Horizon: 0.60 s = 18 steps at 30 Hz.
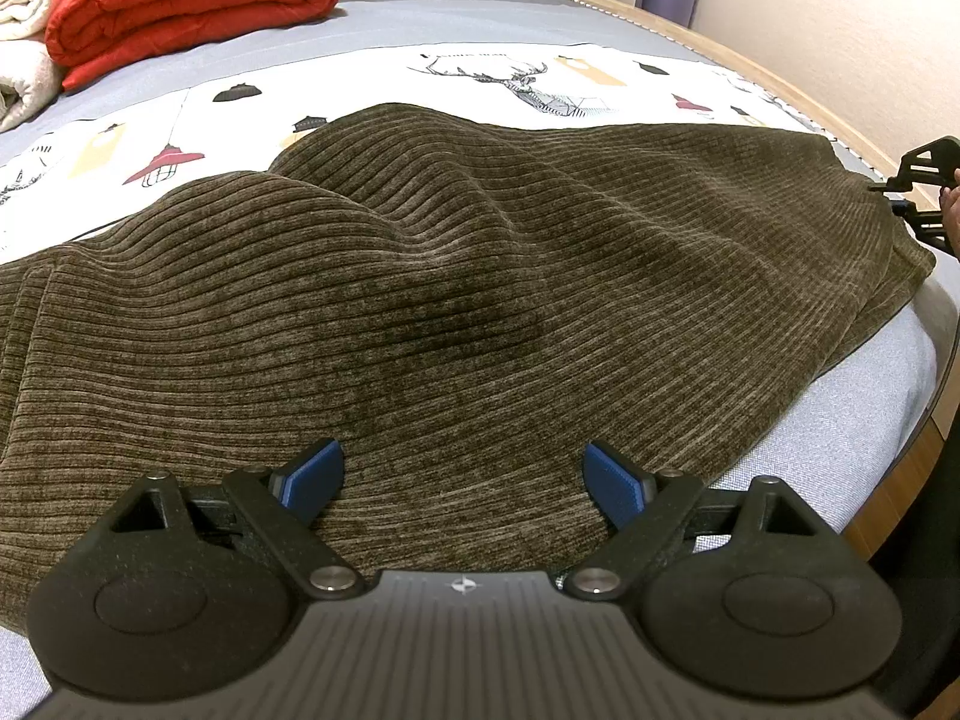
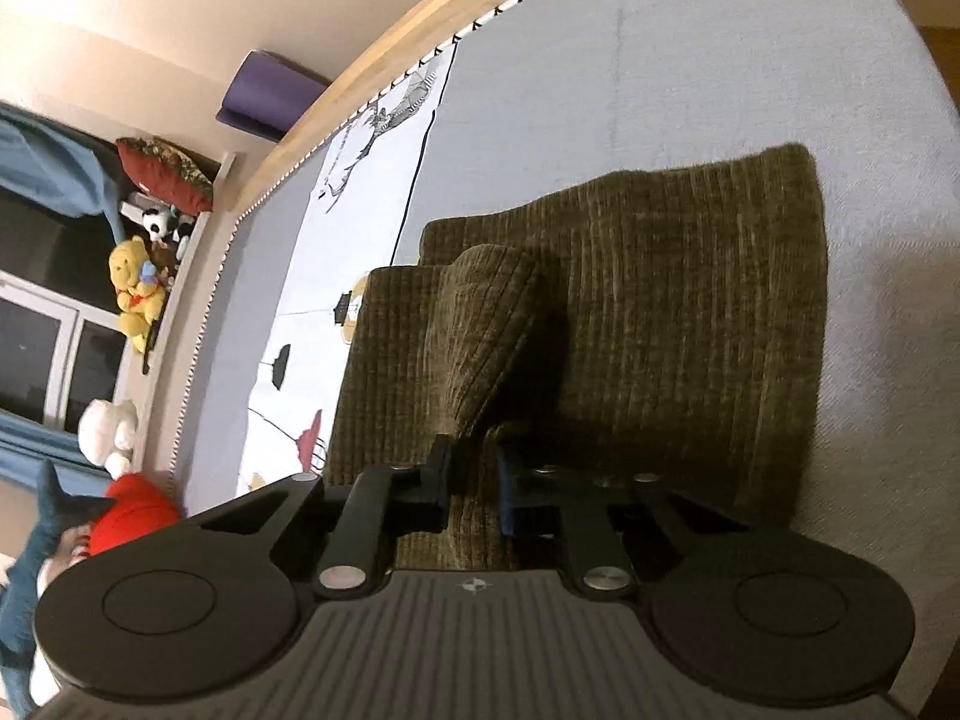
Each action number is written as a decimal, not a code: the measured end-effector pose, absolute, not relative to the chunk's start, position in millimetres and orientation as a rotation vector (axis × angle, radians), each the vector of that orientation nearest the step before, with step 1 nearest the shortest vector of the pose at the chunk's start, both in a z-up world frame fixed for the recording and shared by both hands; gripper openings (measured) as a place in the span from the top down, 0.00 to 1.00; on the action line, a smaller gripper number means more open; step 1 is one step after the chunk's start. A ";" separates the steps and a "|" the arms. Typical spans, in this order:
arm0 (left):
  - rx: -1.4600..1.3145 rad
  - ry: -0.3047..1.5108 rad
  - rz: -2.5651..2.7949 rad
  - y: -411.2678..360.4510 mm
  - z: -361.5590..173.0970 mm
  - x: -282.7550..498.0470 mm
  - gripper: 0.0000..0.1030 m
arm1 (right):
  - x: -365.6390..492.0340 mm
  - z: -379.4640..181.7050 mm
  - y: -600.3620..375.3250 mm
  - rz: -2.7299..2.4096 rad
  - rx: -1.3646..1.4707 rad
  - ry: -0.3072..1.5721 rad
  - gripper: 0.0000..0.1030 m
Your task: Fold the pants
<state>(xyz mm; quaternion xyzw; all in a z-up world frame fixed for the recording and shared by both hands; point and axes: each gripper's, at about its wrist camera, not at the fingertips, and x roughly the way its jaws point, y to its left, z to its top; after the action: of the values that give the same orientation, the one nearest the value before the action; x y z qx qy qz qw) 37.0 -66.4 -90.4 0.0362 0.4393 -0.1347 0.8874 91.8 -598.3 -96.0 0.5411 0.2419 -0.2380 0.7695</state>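
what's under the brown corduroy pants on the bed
The brown corduroy pants lie on a white printed sheet and the grey bed cover. Whatever sits beneath their raised folds is hidden.

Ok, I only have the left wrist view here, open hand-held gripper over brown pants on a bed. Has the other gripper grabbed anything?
Observer: Yes. The right hand-held gripper is shut on a bunched ridge of the pants.
Operator: Which part of the pants?
Observer: The end near their short edge, which lies on plain grey sheet.
Operator: Is the cloth lifted there?
Observer: A fold rises from the jaws and casts a shadow on the flat cloth beside it.
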 end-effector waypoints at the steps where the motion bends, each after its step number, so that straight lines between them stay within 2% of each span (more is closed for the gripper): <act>1: 0.075 0.914 -0.280 -66.5 -90.4 37.1 0.12 | 92.8 -93.1 -597.2 -0.519 1.153 0.528 0.89; 8: 0.074 0.889 -0.274 -67.8 -86.8 35.2 0.13 | 93.6 -64.6 -586.0 -0.521 0.965 0.521 0.91; 14: 0.055 0.769 -0.326 -69.6 -68.8 26.7 0.15 | 69.8 -29.6 -575.4 -0.662 0.771 0.441 0.92; 18: 0.067 0.786 -0.347 -73.1 -70.2 25.4 0.15 | 62.5 -44.3 -591.9 -0.838 0.782 0.570 0.91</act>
<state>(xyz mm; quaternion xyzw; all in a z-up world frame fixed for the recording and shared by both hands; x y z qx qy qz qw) 25.4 -73.1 -70.2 0.0326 0.3811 -0.1679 0.9086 62.5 -591.9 -44.3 0.3648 0.2657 -0.3912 0.8021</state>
